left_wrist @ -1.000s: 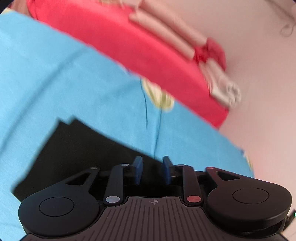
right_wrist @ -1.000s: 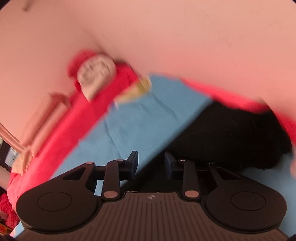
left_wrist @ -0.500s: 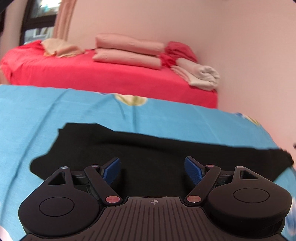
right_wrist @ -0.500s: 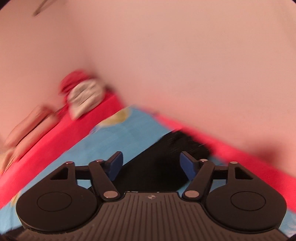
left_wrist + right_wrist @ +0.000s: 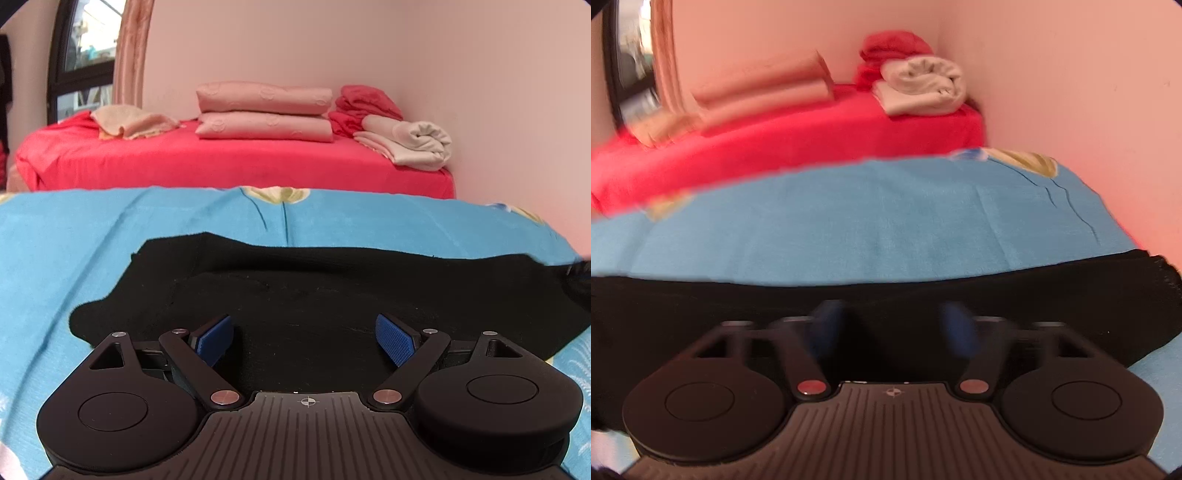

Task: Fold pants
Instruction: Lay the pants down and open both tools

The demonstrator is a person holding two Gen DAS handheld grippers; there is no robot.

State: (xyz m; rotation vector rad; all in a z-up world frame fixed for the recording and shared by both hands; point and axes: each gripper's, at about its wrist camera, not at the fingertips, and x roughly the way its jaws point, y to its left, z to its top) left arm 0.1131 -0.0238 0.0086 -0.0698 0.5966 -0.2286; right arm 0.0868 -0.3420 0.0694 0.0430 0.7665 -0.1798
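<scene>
Both tools spread wider since before, left tool (image 5: 304,338), right tool (image 5: 892,328), black pants (image 5: 332,295) lying crosswise

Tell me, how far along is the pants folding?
Partly done, it seems: the black pants lie as a long layered strip on the blue sheet. Nothing is in hand; the left gripper and right gripper are open. Probably a crosswise fold remains.

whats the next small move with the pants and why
Probably lower both open grippers onto the pants and pinch an edge for the next fold: the left gripper and right gripper sit apart over the cloth, holding nothing, and it lies flat on the blue sheet.
</scene>
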